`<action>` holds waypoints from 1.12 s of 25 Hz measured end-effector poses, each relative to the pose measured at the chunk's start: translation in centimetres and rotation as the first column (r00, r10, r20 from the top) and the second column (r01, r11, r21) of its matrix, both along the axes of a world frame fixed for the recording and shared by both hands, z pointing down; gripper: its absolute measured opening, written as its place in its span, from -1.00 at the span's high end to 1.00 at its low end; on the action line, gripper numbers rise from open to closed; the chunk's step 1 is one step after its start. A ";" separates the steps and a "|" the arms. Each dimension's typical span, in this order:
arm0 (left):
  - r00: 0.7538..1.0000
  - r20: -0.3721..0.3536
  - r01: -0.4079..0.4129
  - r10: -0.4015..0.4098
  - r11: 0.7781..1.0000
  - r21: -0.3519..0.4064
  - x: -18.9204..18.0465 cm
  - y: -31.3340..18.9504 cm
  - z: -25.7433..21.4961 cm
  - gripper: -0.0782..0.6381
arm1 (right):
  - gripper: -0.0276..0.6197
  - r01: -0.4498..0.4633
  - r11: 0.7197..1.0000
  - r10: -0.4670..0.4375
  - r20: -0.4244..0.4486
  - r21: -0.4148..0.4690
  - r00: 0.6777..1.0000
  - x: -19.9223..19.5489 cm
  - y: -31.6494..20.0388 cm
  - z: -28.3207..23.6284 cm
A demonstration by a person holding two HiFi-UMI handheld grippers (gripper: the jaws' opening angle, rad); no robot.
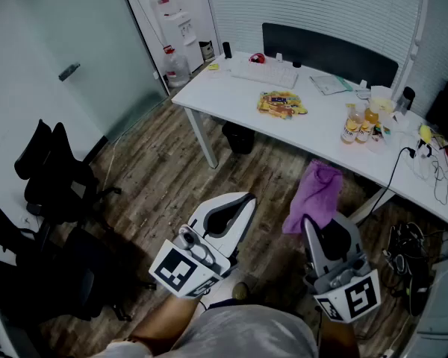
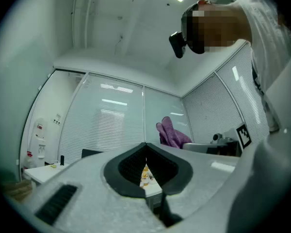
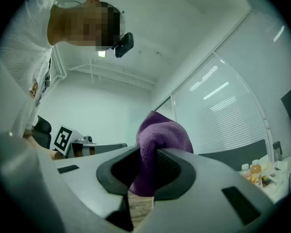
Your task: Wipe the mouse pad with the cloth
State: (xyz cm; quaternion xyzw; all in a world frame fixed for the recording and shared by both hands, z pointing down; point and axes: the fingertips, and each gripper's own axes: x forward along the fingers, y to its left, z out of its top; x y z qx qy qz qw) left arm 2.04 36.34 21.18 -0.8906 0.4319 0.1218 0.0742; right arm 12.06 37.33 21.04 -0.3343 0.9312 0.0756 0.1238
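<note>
Well to the left of the white desk (image 1: 231,99), black office chairs (image 1: 52,174) stand on the wood floor. In front of the desk's near edge and clear of it, the left gripper (image 1: 239,207) is raised with its jaws pressed together and nothing between them; only a thin slit shows between the pads. Just right of it, also short of the desk, the right gripper (image 1: 327,233) has its jaws clamped on the purple cloth (image 1: 316,191), which bunches up above the pads. On the desk lie a keyboard (image 1: 265,73), yellow snack packets (image 1: 281,103) and, further right, bottles (image 1: 358,125).
</note>
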 end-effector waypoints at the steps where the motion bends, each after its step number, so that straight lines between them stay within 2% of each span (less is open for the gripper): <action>1: 1.000 0.000 0.001 -0.001 1.000 -0.001 -0.1 0.0 0.0 0.74 | 0.70 0.000 1.000 0.000 0.000 0.001 1.000 -0.1 0.0 0.0; 7: 1.000 -0.001 0.003 -0.003 1.000 -0.001 -0.3 -0.1 0.1 0.74 | 0.70 -0.002 1.000 0.002 -0.005 0.001 1.000 -0.2 -0.1 0.1; 13: 1.000 0.001 0.006 -0.006 1.000 -0.007 -0.6 -0.2 0.3 0.74 | 0.70 0.005 1.000 -0.005 0.037 -0.019 0.999 0.1 -0.4 0.0; 28: 1.000 -0.008 0.012 -0.012 1.000 -0.009 -3.1 -0.9 0.7 0.74 | 0.70 -0.003 1.000 0.003 0.006 -0.031 1.000 -2.0 -1.0 0.4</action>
